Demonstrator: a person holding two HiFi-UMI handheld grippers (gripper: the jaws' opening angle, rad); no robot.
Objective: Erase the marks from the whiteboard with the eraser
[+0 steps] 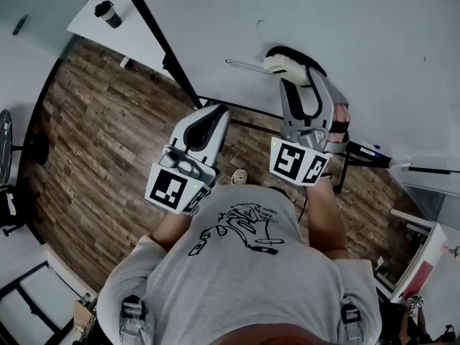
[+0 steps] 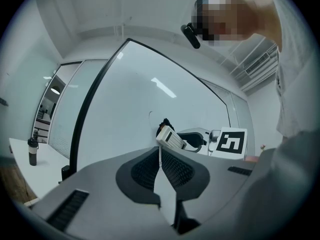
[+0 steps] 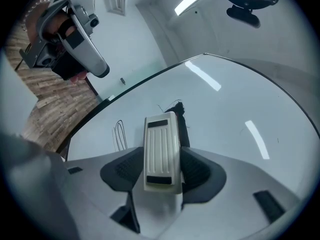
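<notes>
Hanging closest to the person's grey shirt (image 1: 244, 264), the left claw (image 2: 160, 160) has its jaws pressed together with nothing between them, and it is held off the whiteboard (image 1: 359, 34), low and to the left of the other claw. Above and to its right the right claw (image 3: 163, 170) is clamped on the eraser (image 3: 161, 144), one jaw on each long side. The eraser's ribbed cream back faces the camera and its far end sticks out well past the jaw tips. The eraser's far end lies against the whiteboard, near the board's lower left edge. A dark patch (image 3: 178, 109) shows at the eraser's tip and along its right side; it may be a black scribble on the board or the eraser's own felt, and the view is too poor to settle which. Just left of the eraser, apart from it, a thin looped line (image 3: 119, 134) is drawn on the board. The rest of the white surface around the eraser is lit by glare streaks. Beyond the board's dark frame lies a wood floor (image 1: 108, 142), and farther off a white table (image 1: 86, 21) carries a dark cup (image 1: 108, 13).
</notes>
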